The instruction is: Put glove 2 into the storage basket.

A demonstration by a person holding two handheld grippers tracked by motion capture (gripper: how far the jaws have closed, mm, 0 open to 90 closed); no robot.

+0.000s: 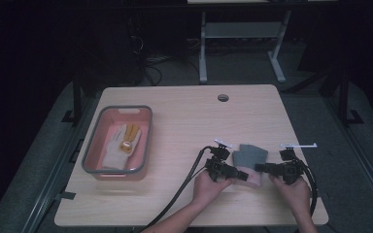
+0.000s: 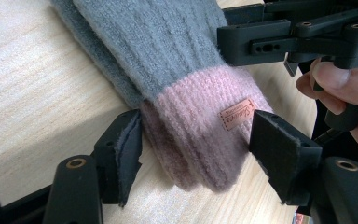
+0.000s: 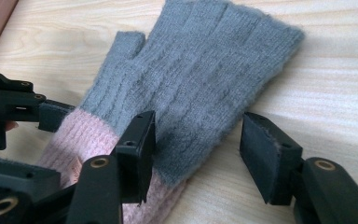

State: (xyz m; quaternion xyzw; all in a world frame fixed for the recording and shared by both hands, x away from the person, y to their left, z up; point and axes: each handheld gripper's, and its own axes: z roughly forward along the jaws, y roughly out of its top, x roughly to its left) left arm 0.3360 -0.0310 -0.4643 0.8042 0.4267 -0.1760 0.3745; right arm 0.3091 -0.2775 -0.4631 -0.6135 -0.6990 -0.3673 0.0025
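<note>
A grey knit fingerless glove (image 1: 251, 155) with a pink cuff (image 2: 200, 126) lies flat on the wooden table near the front right. My left gripper (image 2: 196, 140) is at the cuff end, its two pads standing on either side of the cuff, which does not look squeezed. My right gripper (image 3: 198, 140) comes in from the other side, open; one jaw hovers over the grey knit and the other is beside the glove's edge over bare wood. In the high view the left gripper (image 1: 240, 174) and right gripper (image 1: 258, 167) face each other across the cuff.
A pink bin with a grey rim (image 1: 97, 141) stands at the left of the table (image 1: 184, 121) and holds a pale work glove (image 1: 121, 145) with yellow parts. A cable hole (image 1: 223, 97) sits near the back edge. Cables trail off the front edge.
</note>
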